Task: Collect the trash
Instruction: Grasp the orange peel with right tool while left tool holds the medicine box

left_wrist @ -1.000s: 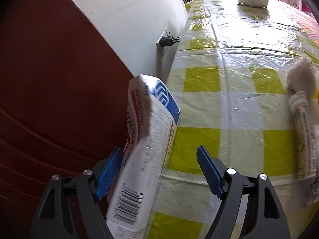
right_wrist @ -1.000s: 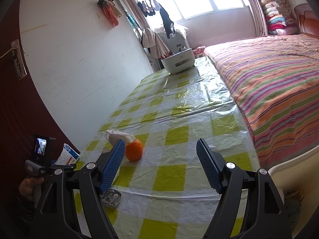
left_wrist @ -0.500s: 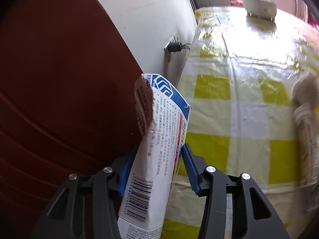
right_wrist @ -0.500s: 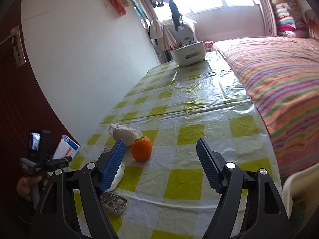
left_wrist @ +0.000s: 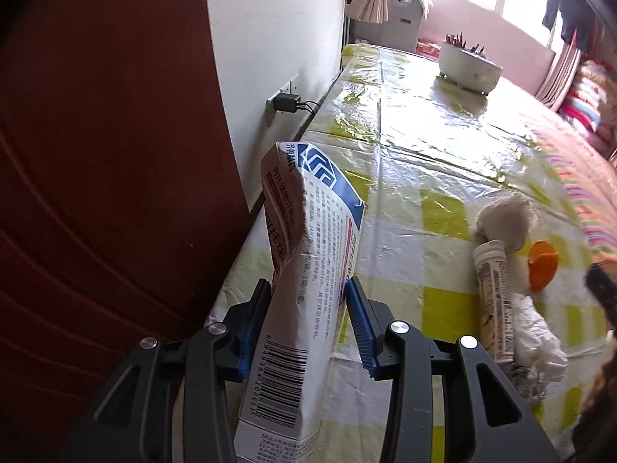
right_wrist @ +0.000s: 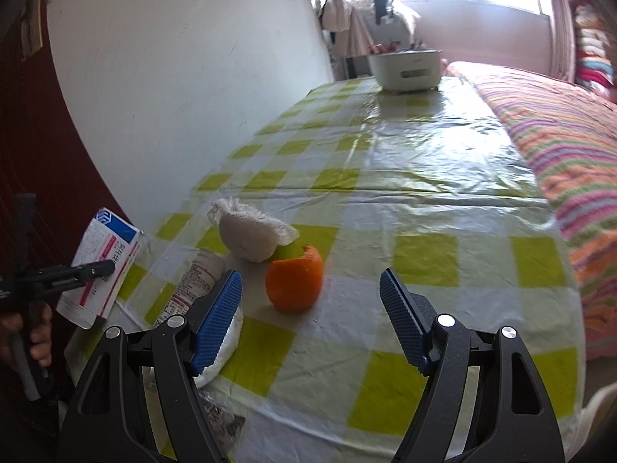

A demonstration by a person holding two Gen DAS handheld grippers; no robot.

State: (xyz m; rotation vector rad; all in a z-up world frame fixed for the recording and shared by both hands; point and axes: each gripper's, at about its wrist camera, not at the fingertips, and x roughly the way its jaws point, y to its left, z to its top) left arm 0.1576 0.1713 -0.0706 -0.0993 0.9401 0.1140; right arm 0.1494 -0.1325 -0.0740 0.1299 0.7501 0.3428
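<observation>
Tabletop (right_wrist: 389, 208) covered in a yellow-green and white checked cloth under a glossy clear plastic sheet runs from the near edge far toward a bright window, with a white wall (right_wrist: 185, 77) along its left side and a dark red-brown panel (left_wrist: 96, 173) nearer on the left. A black charger (left_wrist: 287, 102) sits plugged into a wall socket just above the tabletop's left edge. At the far end stands a white tub (right_wrist: 405, 69), and to the right lies a bed with a striped blanket (right_wrist: 559, 146) in pink, orange and green. Clothes hang by the window at the far end. The left gripper (left_wrist: 304, 324) has its jaws pinching a crumpled white and blue medicine box (left_wrist: 308, 270), held upright at the near left edge of the tabletop with its barcode end nearest the camera. The right gripper (right_wrist: 310, 320) hovers over the near part of the tabletop with its jaws spread wide and nothing between them. Just beyond its fingers sits an orange peel (right_wrist: 295, 283), cupped and open at the top, and touching it on the far left is a white wad of cloth or tissue (right_wrist: 248, 237). A small white labelled bottle (right_wrist: 196, 283) lies on its side to the left of the peel, with crumpled white plastic (left_wrist: 536, 332) at its near end and a foil blister pack (right_wrist: 223, 422) at the near edge.
</observation>
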